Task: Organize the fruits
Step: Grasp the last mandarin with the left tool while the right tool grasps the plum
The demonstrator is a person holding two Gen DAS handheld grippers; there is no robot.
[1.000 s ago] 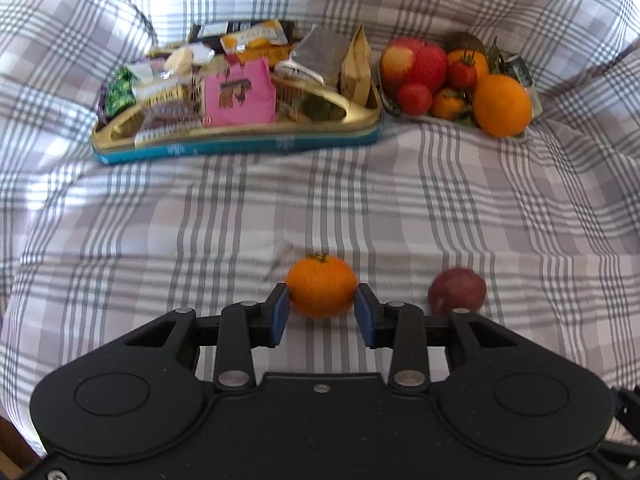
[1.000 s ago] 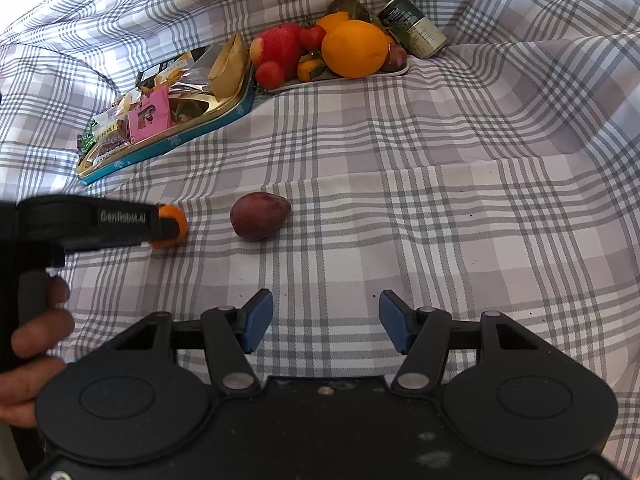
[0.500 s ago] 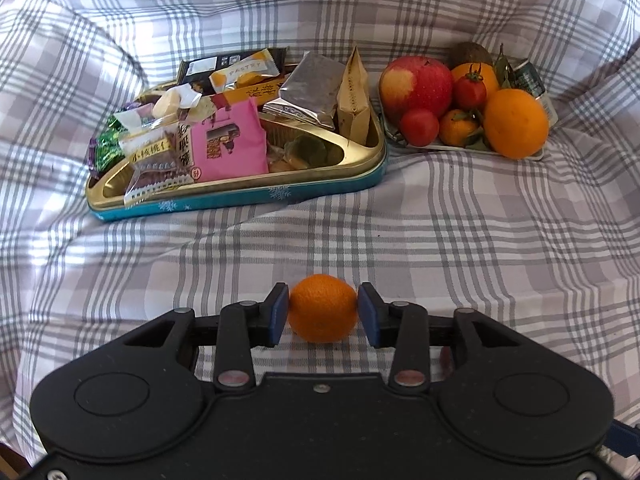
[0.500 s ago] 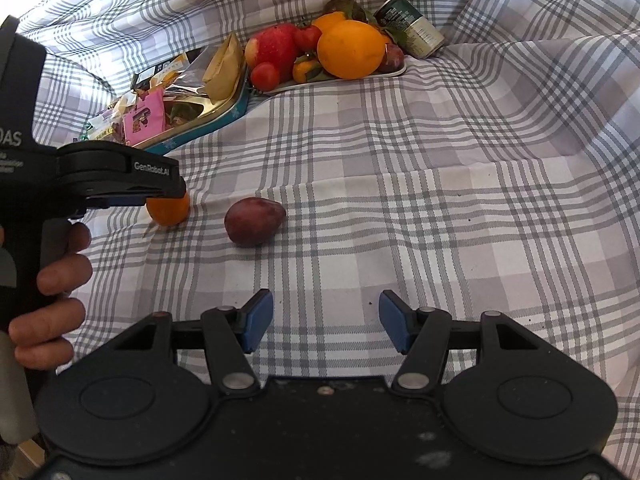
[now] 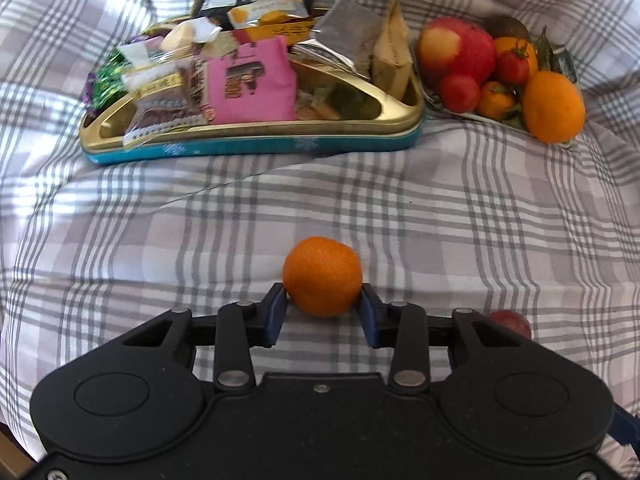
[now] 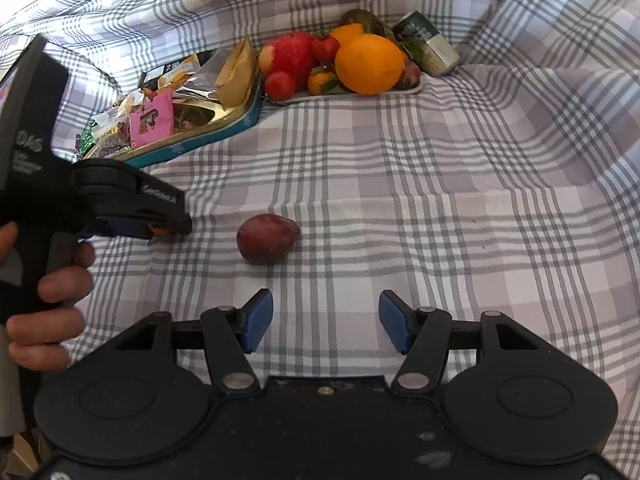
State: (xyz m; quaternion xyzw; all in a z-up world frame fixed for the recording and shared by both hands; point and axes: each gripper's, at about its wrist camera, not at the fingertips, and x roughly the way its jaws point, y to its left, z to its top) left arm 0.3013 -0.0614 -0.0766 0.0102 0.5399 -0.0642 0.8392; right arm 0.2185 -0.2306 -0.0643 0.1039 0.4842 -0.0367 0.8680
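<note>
Nearest in the left wrist view: left gripper (image 5: 322,304) clamped on a small tangerine (image 5: 322,276), blue pads (image 5: 276,312) pressed to its two sides, fruit seemingly lifted just clear of the checked cloth (image 5: 460,220), though contact underneath hard to rule out. Just right of that tool and partly hidden behind its body, a dark red plum (image 5: 510,320) lying loose on the cloth

Nearest in the right wrist view: right gripper (image 6: 326,320) with fingers spread apart, holding nothing, hovering short of the same plum, which sits a little ahead and to the left of its gap

Farther back, left: a gold and teal tin (image 5: 256,144) heaped with snack packets. Far right, just beside the tin: a pale fruit tray (image 6: 404,90) already carrying a big orange (image 5: 554,106), a red apple (image 5: 458,54), tomatoes and more small citrus; a green can (image 6: 426,42) lying just behind it

Step in hand, by the look of it: carrying the tangerine toward the fruit tray. Next move likely calls for travel forward and right, past the tin's corner, then a gentle release into a free spot near the front of the pile so nothing rolls off. Plum left for the free tool
</note>
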